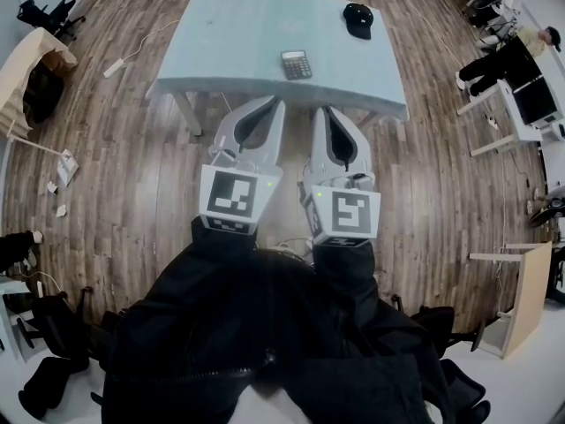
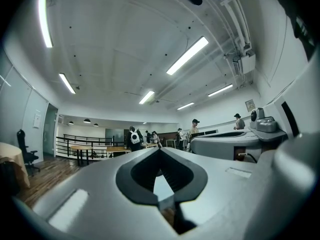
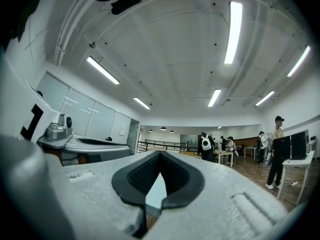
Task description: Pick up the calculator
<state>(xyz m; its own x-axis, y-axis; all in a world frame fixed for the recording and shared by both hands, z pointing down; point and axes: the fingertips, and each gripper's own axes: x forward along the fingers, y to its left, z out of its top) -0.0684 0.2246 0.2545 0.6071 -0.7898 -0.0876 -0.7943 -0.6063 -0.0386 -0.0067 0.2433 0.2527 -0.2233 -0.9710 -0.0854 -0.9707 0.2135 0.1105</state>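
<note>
Evidently, the left gripper (image 1: 274,104) was closed and empty, its tips together, held level short of the table (image 1: 221,42); the approach looked not yet made. The calculator (image 1: 297,64) lay flat near the table's front edge, ahead of both grippers and untouched. The right gripper (image 1: 326,111), beside the left, was likewise closed on nothing. A cap (image 1: 358,18) lay farther back.

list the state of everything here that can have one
calculator: lying flat on the table, face up, untouched
cap: resting on the table, apart from the calculator
left gripper: shut, nothing between its jaws
right gripper: shut, nothing between its jaws
</note>
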